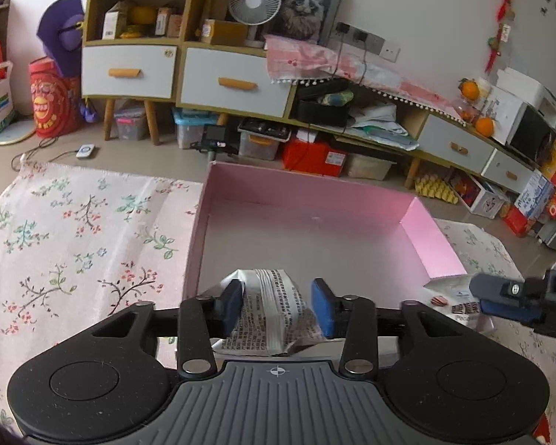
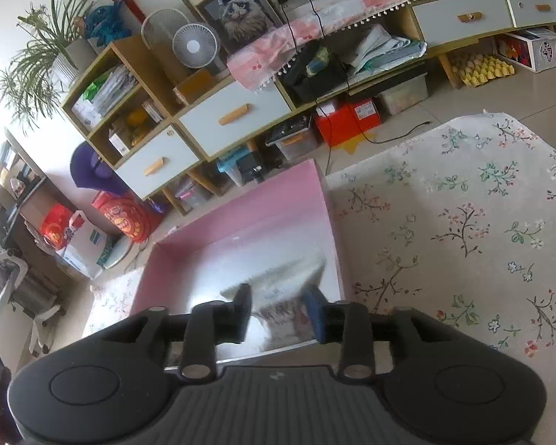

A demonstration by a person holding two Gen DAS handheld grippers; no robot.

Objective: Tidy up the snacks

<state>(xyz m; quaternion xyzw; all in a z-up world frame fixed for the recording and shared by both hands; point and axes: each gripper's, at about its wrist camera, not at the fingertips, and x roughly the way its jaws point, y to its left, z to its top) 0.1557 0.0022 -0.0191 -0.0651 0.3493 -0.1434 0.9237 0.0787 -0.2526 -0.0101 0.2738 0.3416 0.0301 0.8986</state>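
1. Two grippers worked over one pink box (image 1: 432, 248) on the floral cloth (image 1: 74, 230).
2. Left gripper (image 1: 278, 306) pinched a silver snack packet (image 1: 274, 311) between its pads at the box's near edge; carrying it further in and low before letting go would likely seat it flat.
3. Right gripper (image 2: 280, 309) hung over the box's near end, jaws part-spread around a blurred pale packet (image 2: 278, 319); whether they gripped it I could not tell.
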